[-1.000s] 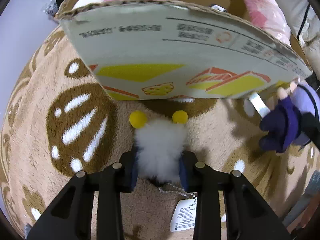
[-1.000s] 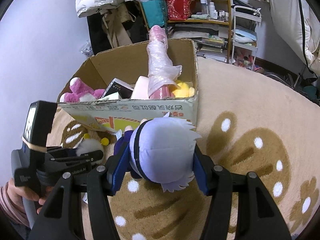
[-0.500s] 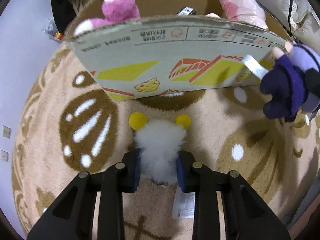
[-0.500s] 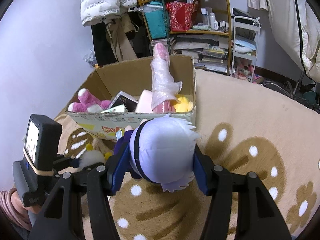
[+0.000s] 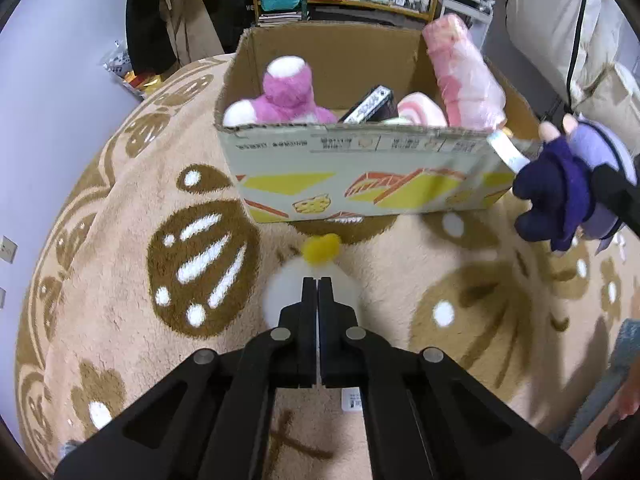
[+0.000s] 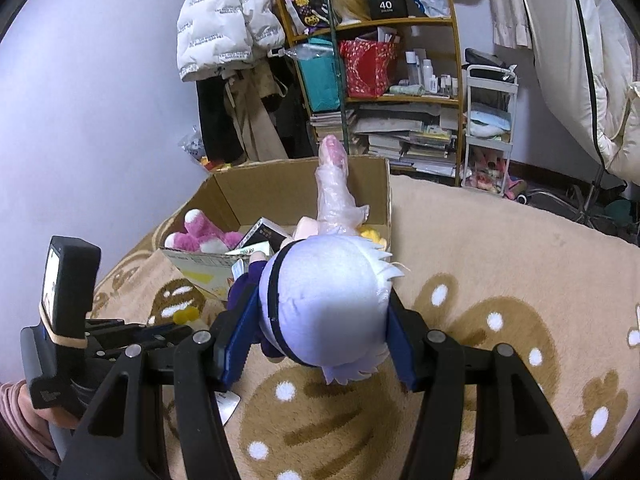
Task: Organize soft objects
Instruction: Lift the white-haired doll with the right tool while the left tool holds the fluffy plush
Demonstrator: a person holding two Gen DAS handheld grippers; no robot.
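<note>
My left gripper (image 5: 317, 284) is shut, its two fingers pressed together over a white fluffy toy (image 5: 280, 292) with a yellow pom-pom (image 5: 321, 249). The fluff bulges out on both sides, pinched at the tips, just in front of the cardboard box (image 5: 360, 144). My right gripper (image 6: 320, 320) is shut on the head of a pale-lilac-haired plush doll (image 6: 328, 280) in dark purple clothes, held above the rug by the box's (image 6: 280, 192) near corner. In the left wrist view the doll (image 5: 556, 196) hangs at the right edge. The left gripper (image 6: 180, 328) shows at the lower left.
The box holds a pink plush (image 5: 286, 96), a plastic-wrapped pink roll (image 5: 464, 76) and a dark packet (image 5: 370, 104). A beige patterned rug (image 5: 120, 240) covers the floor. Behind the box stand a cluttered shelf (image 6: 400, 96), hanging coats (image 6: 224, 28) and a white cart (image 6: 490, 120).
The left jaws closed from a wide hold around the white toy to fully together on its fluff. Both hands rose and tilted up, so the box looks farther and its inside shows.
</note>
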